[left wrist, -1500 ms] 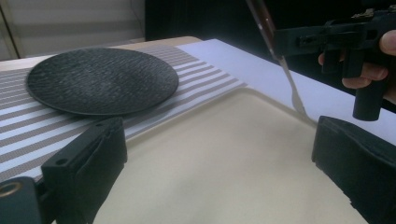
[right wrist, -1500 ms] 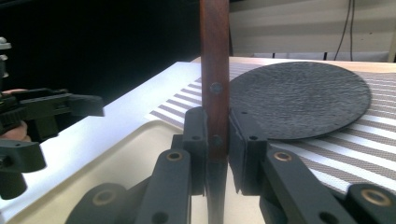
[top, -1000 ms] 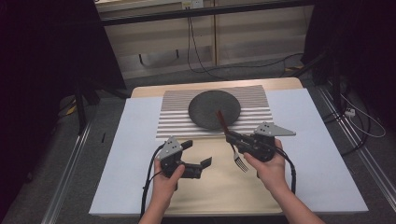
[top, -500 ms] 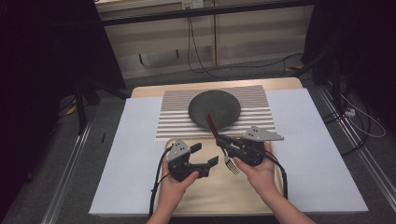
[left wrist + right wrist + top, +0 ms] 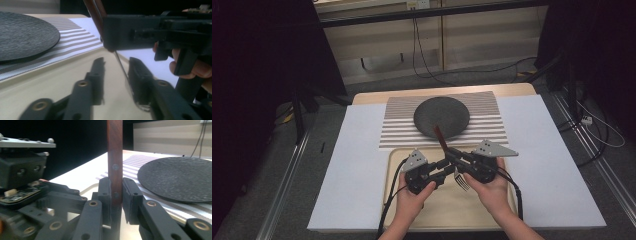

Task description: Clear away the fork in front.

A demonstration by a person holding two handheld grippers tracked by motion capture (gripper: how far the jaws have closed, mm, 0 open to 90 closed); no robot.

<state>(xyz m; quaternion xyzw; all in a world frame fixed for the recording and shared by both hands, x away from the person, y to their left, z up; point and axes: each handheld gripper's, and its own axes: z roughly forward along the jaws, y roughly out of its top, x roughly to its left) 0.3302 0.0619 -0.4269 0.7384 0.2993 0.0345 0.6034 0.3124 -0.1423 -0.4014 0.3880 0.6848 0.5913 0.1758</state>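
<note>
Fork (image 5: 451,155) with a reddish wooden handle and metal tines, held over the tan tray (image 5: 472,212) near the counter's near edge; we see its handle rising toward the dark round plate (image 5: 441,116) and its tines pointing down toward the tray. The right gripper (image 5: 452,154) grips the handle: in the right gripper view its jaws are closed flat on the wood (image 5: 114,165), a rivet visible just above them. The left gripper (image 5: 441,173) sits just beside it, and in the left gripper view its jaws stand apart on either side of the thin metal shank (image 5: 121,67); we judge them open and not yet touching it, though the blur near the tines leaves this uncertain.

We expect the fork to be light and stiff. Its flat wooden handle should give the jaws a sure seat, whereas the narrow, smooth metal shank would likely slip or swivel; the handle is therefore the better place to hold.

The high view gives the layout: plate on a striped mat (image 5: 489,120) toward the far edge, white sheets (image 5: 357,165) to either side, tray nearest the person. The gripper views add what it cannot resolve, namely jaw contact on the handle and the gap around the shank, but neither of them conveys the fork's position over the tray.
</note>
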